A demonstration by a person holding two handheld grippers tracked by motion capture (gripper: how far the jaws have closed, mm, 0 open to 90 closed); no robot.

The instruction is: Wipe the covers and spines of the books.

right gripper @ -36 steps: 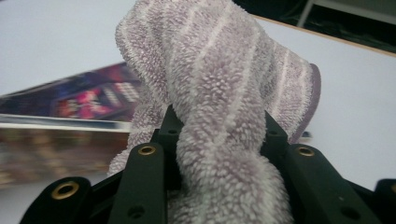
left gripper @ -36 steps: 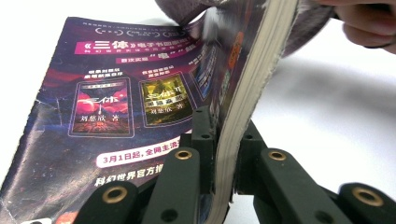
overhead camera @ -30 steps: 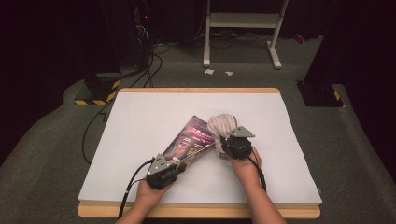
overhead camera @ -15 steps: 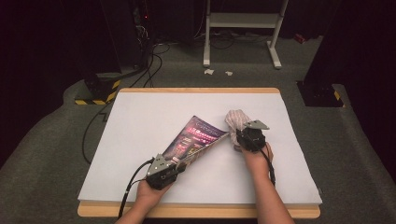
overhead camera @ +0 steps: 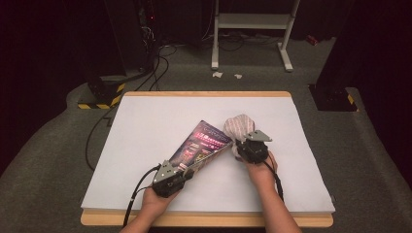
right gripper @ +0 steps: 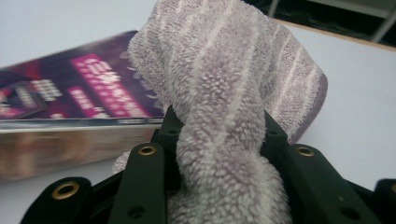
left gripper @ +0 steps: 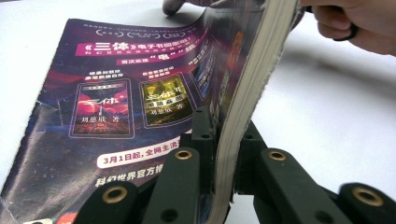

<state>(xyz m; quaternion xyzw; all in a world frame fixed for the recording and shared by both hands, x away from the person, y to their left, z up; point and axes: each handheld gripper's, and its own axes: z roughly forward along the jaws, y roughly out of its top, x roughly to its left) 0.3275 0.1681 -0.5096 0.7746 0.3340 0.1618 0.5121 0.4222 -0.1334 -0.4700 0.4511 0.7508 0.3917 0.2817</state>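
Though well clear of the table (overhead camera: 145, 121) edges, left tool (overhead camera: 187, 171) clamping magazine (overhead camera: 201, 145), right tool (overhead camera: 241, 146) gripping towel (overhead camera: 238, 127) alongside.

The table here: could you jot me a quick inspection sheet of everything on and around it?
Surface: white table top, wooden edge.
Job's things: purple magazine, one edge lifted; striped towel bunched beside it.
Clutter: nothing seen on the table.
Grippers: left gripper jaws shut on the magazine's edge; right gripper jaws shut on the towel.
Cables: black cable trails from the left gripper; more cables on the floor.
Surroundings: grey carpet, white stand, paper scraps.
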